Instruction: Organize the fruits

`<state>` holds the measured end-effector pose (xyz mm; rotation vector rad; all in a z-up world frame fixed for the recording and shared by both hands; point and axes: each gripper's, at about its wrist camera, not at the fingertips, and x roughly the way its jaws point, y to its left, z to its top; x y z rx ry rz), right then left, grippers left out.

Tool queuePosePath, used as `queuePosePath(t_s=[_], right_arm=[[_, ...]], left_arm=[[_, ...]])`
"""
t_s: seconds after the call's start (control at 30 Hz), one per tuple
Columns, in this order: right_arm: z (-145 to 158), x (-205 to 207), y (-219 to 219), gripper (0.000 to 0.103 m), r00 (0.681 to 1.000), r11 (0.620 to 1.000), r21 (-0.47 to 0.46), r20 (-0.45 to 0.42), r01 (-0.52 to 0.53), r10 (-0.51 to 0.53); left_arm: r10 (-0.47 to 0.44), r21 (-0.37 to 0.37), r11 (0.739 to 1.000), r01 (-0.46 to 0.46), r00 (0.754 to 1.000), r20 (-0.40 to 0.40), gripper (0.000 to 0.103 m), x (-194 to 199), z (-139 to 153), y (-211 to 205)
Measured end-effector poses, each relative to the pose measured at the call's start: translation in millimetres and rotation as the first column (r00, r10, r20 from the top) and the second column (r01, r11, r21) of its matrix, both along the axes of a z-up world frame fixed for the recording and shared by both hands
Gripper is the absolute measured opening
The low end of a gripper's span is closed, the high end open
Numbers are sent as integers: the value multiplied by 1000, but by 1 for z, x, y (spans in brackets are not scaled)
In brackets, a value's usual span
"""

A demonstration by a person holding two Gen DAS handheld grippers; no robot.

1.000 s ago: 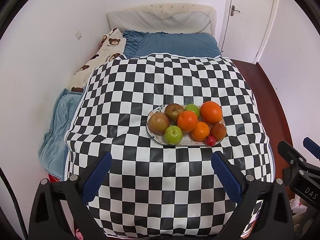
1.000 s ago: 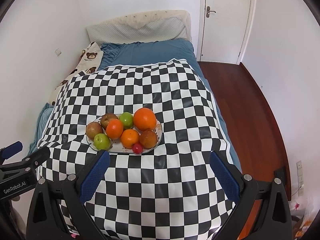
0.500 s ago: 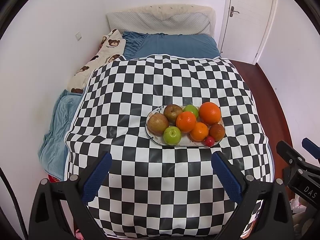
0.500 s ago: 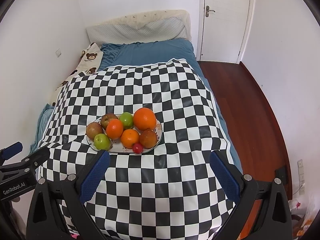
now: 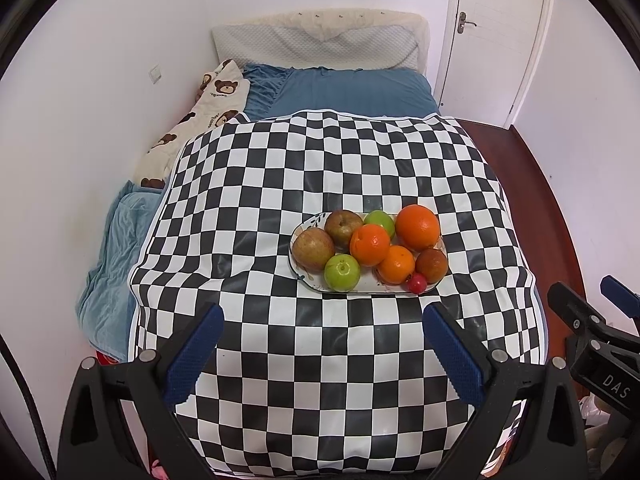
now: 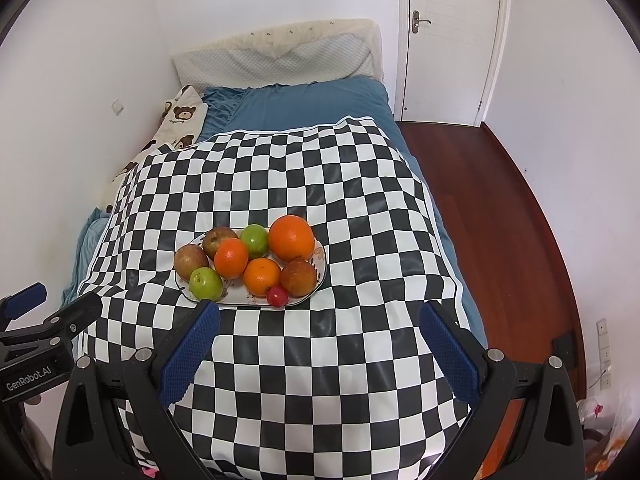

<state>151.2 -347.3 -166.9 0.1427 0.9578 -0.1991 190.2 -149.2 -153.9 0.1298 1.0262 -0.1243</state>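
Observation:
A white oval plate (image 5: 308, 280) (image 6: 320, 264) sits on a black-and-white checkered cloth (image 5: 320, 168) (image 6: 280, 168). It holds three oranges, the largest at the back right (image 5: 417, 227) (image 6: 291, 238), two green apples (image 5: 342, 273) (image 6: 206, 284), two brownish-red apples (image 5: 313, 249) (image 6: 191, 261), a dark reddish fruit (image 5: 431, 265) (image 6: 298, 277) and a small red fruit (image 5: 417, 282) (image 6: 277, 295). My left gripper (image 5: 324, 354) is open and empty, short of the plate. My right gripper (image 6: 320, 350) is open and empty, short of the plate.
The cloth covers a table at the foot of a bed with a blue sheet (image 5: 340, 92) and a bear-print blanket (image 5: 188, 136). A white wall runs along the left. A door (image 6: 452, 40) and red wooden floor (image 6: 500, 220) lie right.
Both grippers have stayed open and nearly still. The views have shifted only slightly; the fruit has not moved.

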Motion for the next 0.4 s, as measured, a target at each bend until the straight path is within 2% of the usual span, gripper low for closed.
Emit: queuePosePath(t_s=[0.4], right_arm=[[1,2,-2,102,1000,1000,3,1,0,0]], left_arm=[[-10,-2,1000,10,1000,17,102,2,4,-4]])
